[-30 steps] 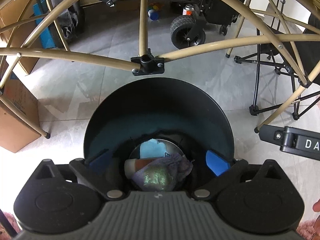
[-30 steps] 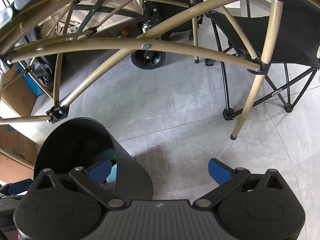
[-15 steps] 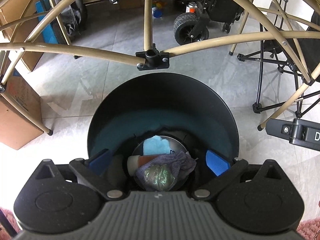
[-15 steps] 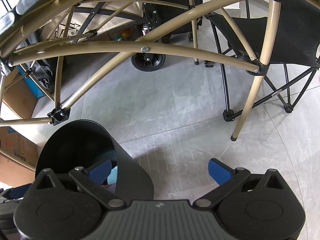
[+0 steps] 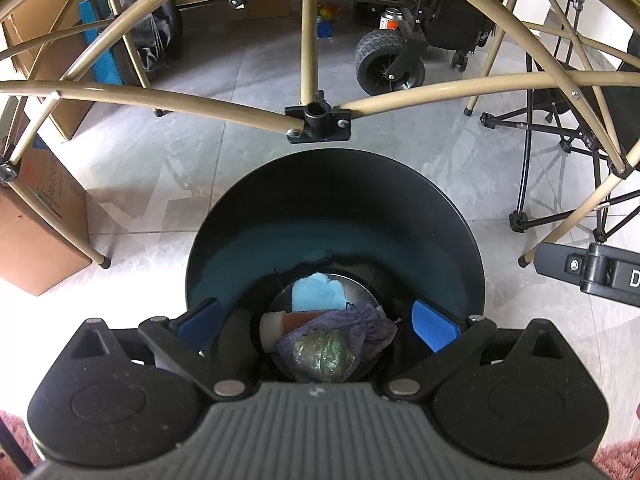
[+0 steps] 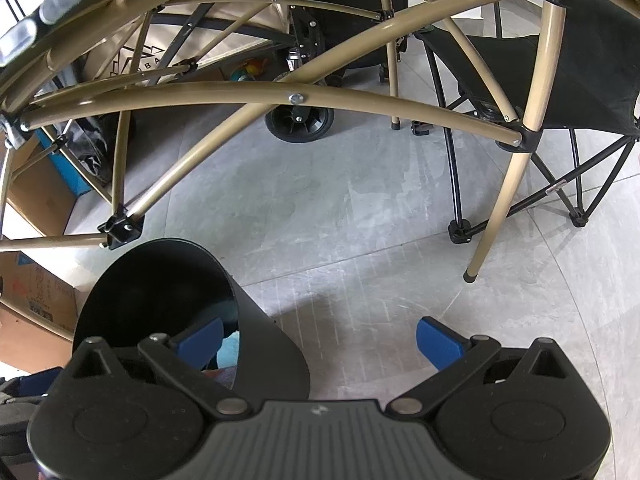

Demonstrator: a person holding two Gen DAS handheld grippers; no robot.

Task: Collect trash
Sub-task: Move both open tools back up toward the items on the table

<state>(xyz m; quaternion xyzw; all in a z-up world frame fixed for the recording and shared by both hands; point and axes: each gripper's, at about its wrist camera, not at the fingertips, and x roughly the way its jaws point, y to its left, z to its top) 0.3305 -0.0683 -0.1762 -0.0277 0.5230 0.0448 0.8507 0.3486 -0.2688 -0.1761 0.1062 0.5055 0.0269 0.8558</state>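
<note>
A black round trash bin [image 5: 336,208] stands on the grey tiled floor. My left gripper [image 5: 316,324] is open and empty right over its mouth. At the bin's bottom lie a blue cloth scrap [image 5: 318,292], a white and brown tube [image 5: 280,326] and a purple net bag [image 5: 340,340] with a greenish wad in it. In the right wrist view the bin [image 6: 160,292] is at lower left. My right gripper [image 6: 318,340] is open and empty, with its left finger over the bin's rim and its right finger over bare floor.
A tan metal folding frame [image 5: 316,116] crosses just beyond the bin. Cardboard boxes [image 5: 36,240] stand at the left. A cart wheel [image 5: 390,66] and black folding chairs [image 6: 560,80] are farther back. A pink rug edge [image 5: 616,460] shows at the bottom corners.
My left gripper has drawn back and up a little from the bin, so the bin looks smaller and more floor shows. My right gripper has hardly moved.
</note>
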